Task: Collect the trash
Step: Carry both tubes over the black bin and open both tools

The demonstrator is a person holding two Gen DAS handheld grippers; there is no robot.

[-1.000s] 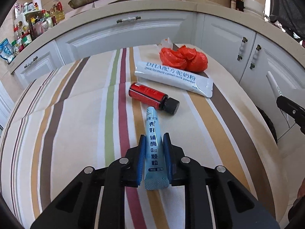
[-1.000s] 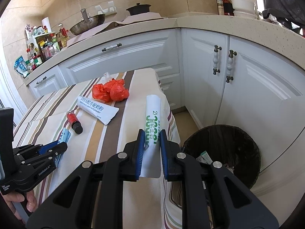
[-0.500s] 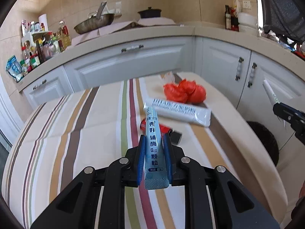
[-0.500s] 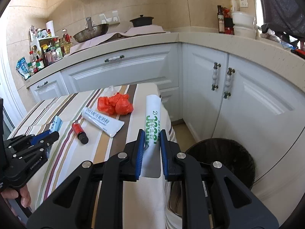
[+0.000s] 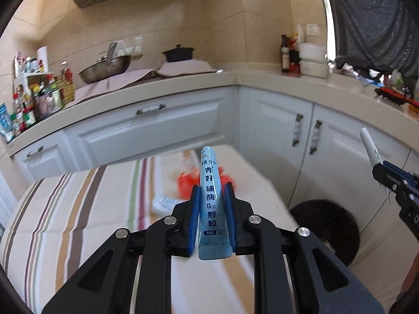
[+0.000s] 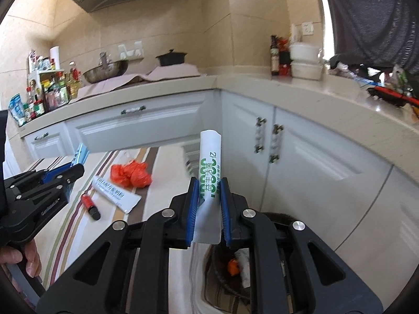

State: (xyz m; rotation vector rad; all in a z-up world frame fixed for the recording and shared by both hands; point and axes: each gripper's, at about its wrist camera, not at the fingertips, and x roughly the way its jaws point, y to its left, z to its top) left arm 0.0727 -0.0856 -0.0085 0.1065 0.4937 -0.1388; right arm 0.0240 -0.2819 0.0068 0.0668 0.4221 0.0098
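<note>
My left gripper (image 5: 211, 196) is shut on a light blue sachet (image 5: 211, 183) and holds it up above the striped table (image 5: 78, 209). My right gripper (image 6: 208, 193) is shut on a white sachet with green print (image 6: 210, 162), held over the table's right edge, above the dark trash bin (image 6: 282, 219). The bin also shows in the left wrist view (image 5: 327, 222). On the table lie a crumpled red bag (image 6: 131, 174), a long white sachet (image 6: 115, 193) and a small red bottle with a black cap (image 6: 90, 205).
White kitchen cabinets (image 6: 301, 162) wrap around the back and right, close beside the bin. The counter carries a wok (image 6: 104, 70), a black pot (image 6: 171, 57) and bottles (image 6: 49, 89). The bin holds some trash (image 6: 233, 267).
Both grippers have risen and tilted upward with their sachets. The left one has lifted the blue sachet well off the table. The right one has moved over the bin's edge.
</note>
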